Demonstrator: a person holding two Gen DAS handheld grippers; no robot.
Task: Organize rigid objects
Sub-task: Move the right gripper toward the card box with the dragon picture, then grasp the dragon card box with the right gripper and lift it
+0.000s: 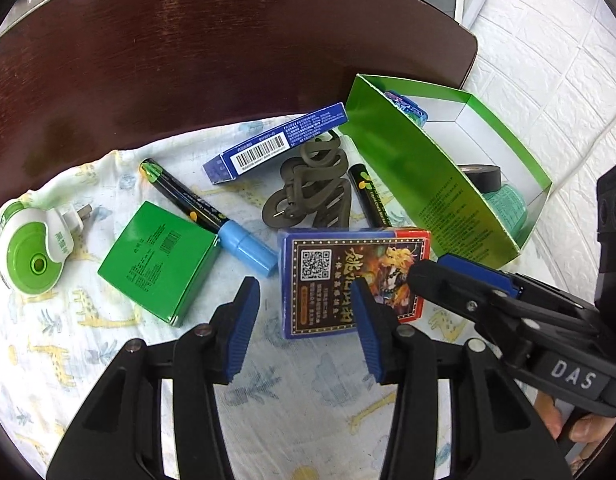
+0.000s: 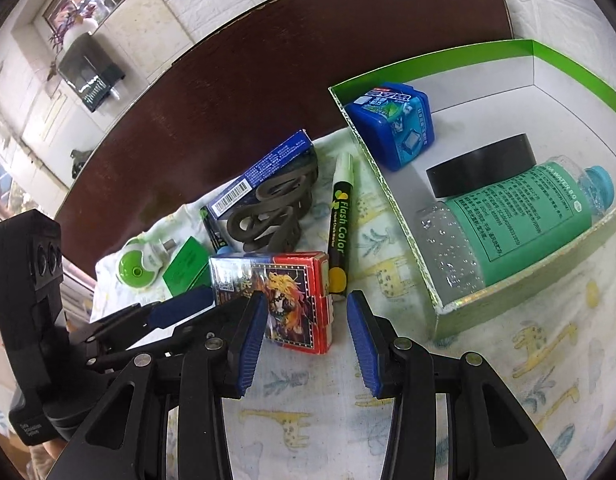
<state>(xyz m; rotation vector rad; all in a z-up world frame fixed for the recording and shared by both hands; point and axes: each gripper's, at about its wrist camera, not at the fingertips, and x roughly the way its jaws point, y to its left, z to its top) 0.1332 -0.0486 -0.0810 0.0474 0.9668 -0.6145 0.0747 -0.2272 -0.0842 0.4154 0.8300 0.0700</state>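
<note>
Dark wood table (image 1: pixel 188 60) w/ a giraffe-print cloth (image 1: pixel 308 380) spread on it, white brick wall behind. My left gripper (image 1: pixel 306 312) is spread apart, holding nothing, hovering just over the card box (image 1: pixel 348 276). My right gripper (image 2: pixel 306 330) is also apart & empty, at that box's red end. Green tray (image 2: pixel 580 64) to the right holds a bottle (image 2: pixel 516 224), black tape roll (image 2: pixel 480 168) & blue gum tub (image 2: pixel 392 124). On the cloth: two markers, blue carton (image 1: pixel 276 144), brown clip (image 1: pixel 308 188), green box (image 1: pixel 156 264), plug-in device (image 1: pixel 32 252).
</note>
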